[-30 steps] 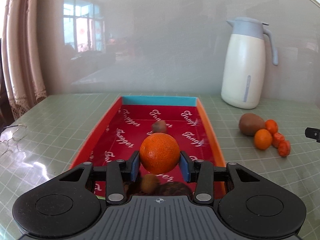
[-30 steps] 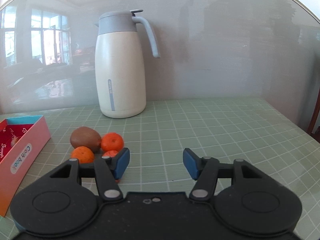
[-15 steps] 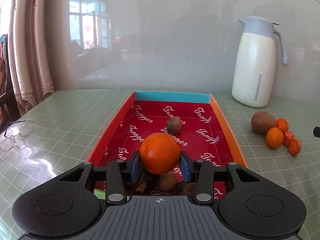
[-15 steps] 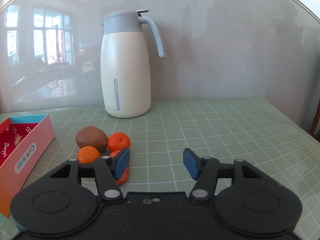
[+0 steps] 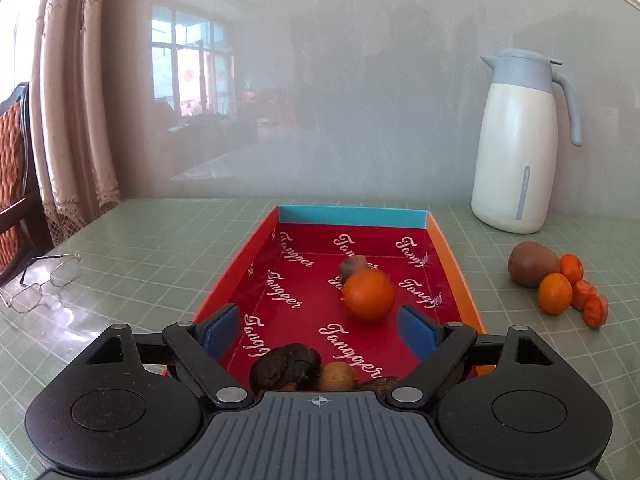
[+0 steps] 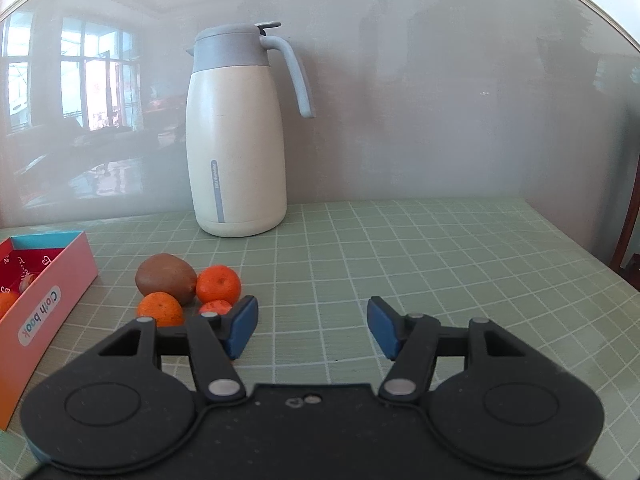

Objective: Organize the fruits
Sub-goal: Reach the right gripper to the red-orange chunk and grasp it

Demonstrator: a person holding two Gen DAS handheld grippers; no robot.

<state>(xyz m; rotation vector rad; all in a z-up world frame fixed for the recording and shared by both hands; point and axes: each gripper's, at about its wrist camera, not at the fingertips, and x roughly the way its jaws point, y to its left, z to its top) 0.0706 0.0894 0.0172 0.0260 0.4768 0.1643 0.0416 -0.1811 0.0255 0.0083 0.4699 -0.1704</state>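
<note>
Where the orange (image 5: pixel 368 296) was pinched half a second ago, it now lies blurred on the red floor of the box (image 5: pixel 454 276), beside a small brown fruit, free of the left gripper (image 5: pixel 320 330), whose jaws have just been opening and stand wide. One fruit looks placed. The right gripper (image 6: pixel 312 326) waits half-open and empty beside the kiwi (image 6: pixel 166 278) and mandarins (image 6: pixel 218 284) left on the table (image 6: pixel 440 260).

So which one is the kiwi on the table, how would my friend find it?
Start at the tall white jug by the wall and come towards the camera to the small heap of fruit beside the red box. The kiwi is at the back of the heap: brown, fuzzy and egg-shaped, while the fruits touching it are all orange.
</note>
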